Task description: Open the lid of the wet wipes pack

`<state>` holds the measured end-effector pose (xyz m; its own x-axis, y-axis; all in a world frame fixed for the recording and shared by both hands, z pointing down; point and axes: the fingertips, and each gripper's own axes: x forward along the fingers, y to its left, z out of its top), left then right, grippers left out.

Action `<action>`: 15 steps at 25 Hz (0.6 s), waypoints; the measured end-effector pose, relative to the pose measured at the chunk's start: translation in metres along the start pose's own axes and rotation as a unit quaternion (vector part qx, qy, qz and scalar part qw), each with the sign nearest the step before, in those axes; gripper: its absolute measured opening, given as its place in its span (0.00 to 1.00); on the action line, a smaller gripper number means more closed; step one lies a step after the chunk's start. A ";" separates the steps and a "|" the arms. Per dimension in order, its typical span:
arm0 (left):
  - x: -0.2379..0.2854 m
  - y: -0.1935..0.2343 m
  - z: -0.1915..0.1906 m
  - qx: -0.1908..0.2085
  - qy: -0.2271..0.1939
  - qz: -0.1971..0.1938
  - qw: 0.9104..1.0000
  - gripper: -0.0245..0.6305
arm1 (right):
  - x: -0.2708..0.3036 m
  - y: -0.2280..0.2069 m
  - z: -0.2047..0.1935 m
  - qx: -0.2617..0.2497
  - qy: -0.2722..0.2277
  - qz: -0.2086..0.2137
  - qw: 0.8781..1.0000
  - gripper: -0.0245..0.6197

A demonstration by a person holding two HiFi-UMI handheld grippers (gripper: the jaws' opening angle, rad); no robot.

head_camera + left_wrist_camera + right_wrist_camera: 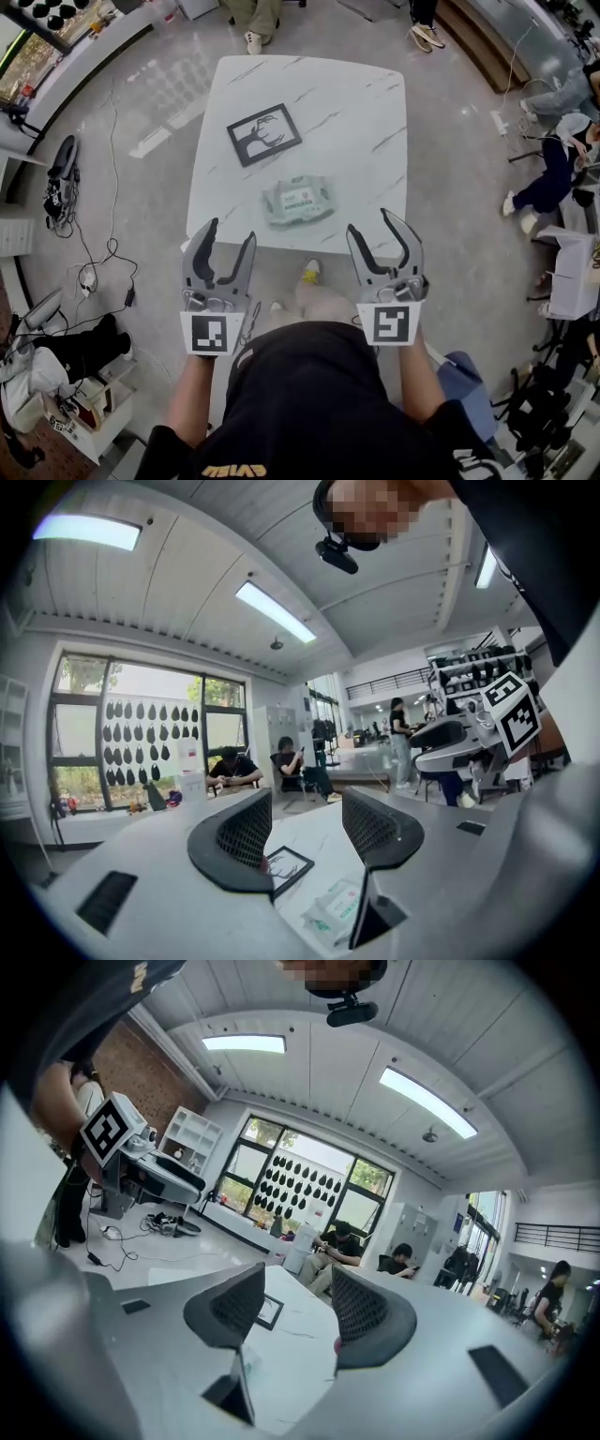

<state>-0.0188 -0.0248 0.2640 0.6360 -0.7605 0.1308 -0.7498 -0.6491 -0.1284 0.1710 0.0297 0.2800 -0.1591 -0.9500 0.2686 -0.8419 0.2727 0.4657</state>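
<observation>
Wet wipes pack (298, 202) lies flat on the white marble table (366, 122), in the half nearer the person and about midway between the table's left and right edges; its long axis runs roughly side to side in the head view, slightly skewed against the near edge; it is a pale, soft-looking pouch with a white label on top carrying small green and red marks, and the lid sits flat on the upper face; the left gripper view shows the same pack (339, 907) low between its jaws, well ahead of them. A black picture frame (264, 134) lies farther back and to the left, turned at an angle, apart from the pack; bare tabletop surrounds the pack on both sides, with a narrow strip between it and the near edge. Left gripper (231, 232) and right gripper (371, 223) hang just short of that near edge, one to either side of the pack, touching neither it nor the table; both have their jaws spread wide with nothing between them.
</observation>
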 end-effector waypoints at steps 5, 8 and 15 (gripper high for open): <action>0.022 0.006 -0.024 -0.005 0.019 0.034 0.999 0.34 | 0.025 0.005 -0.026 0.007 0.006 0.043 0.999 0.35; 0.033 0.010 -0.040 -0.011 0.025 0.038 0.999 0.34 | 0.042 0.018 -0.037 -0.006 0.011 0.065 0.998 0.35; 0.057 0.014 -0.111 -0.017 0.072 0.030 0.997 0.34 | 0.083 0.050 -0.068 -0.019 0.033 0.080 0.996 0.35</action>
<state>-0.0137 -0.0753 0.3792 0.5595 -0.7860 0.2631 -0.7927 -0.6001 -0.1071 0.1501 -0.0251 0.3827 -0.2540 -0.8827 0.3953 -0.7881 0.4258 0.4444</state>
